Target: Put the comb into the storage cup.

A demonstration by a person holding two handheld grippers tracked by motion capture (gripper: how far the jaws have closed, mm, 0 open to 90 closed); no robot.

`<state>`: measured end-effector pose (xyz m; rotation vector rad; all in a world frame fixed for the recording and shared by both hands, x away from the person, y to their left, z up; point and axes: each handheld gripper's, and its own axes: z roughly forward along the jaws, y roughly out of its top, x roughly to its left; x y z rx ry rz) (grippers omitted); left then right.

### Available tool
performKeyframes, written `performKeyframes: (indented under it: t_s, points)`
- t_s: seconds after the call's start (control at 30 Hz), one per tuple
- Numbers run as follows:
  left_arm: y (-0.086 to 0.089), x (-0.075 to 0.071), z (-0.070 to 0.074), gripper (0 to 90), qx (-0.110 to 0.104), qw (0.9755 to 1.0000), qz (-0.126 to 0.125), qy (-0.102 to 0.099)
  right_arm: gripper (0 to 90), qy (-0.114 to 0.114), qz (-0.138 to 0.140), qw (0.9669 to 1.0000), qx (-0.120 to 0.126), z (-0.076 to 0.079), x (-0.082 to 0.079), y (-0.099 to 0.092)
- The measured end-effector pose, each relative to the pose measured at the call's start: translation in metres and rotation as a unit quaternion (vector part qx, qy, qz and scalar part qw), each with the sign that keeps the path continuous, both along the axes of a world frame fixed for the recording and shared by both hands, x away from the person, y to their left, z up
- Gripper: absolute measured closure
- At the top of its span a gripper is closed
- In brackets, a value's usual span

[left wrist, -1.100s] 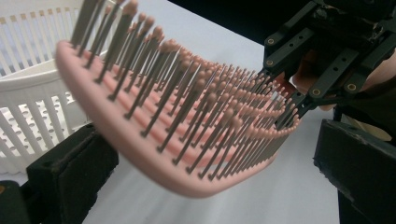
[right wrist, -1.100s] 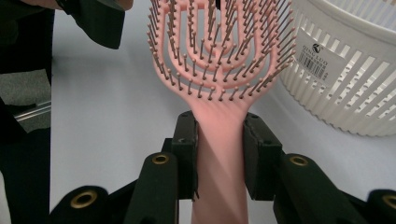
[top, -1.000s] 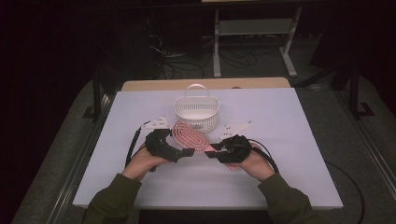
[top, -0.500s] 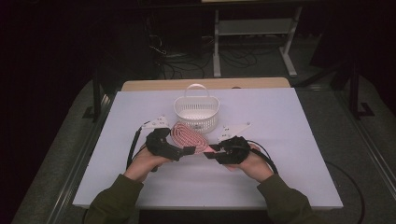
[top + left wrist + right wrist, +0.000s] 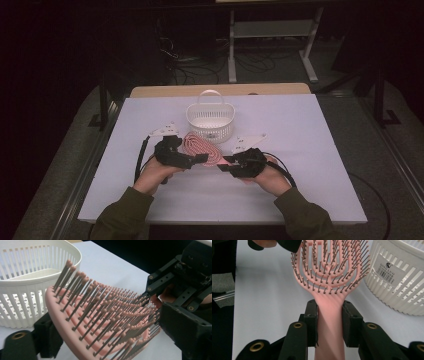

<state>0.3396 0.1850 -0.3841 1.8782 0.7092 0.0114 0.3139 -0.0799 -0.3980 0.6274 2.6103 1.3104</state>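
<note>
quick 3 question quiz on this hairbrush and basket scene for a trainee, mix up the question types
1. True or false: the right gripper is shut on the handle of the pink hairbrush.
2. Multiple choice: where is the white basket? A) hanging from the left gripper B) standing on the white table just beyond the brush C) upside down on the floor
3. Fill in: the brush head carries rows of thin ____ with rounded tips.

Key
1. True. In the right gripper view both pads press the handle.
2. B. It stands upright past the brush, handle up.
3. Bristles. Seen in the left gripper view, beside that gripper's pad at the head's edge.
</note>
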Motion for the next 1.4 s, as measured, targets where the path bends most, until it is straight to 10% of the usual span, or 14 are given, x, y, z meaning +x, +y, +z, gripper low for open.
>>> performKeyframes:
  t_s: [1.4]
  points:
    - [0.0038,0.0035,-0.0009,50.1,-0.029,0.9979,-0.019,0.054,68.7,-0.017,0.003,0.9997,-0.015,-0.0049,-0.0014,0.0048]
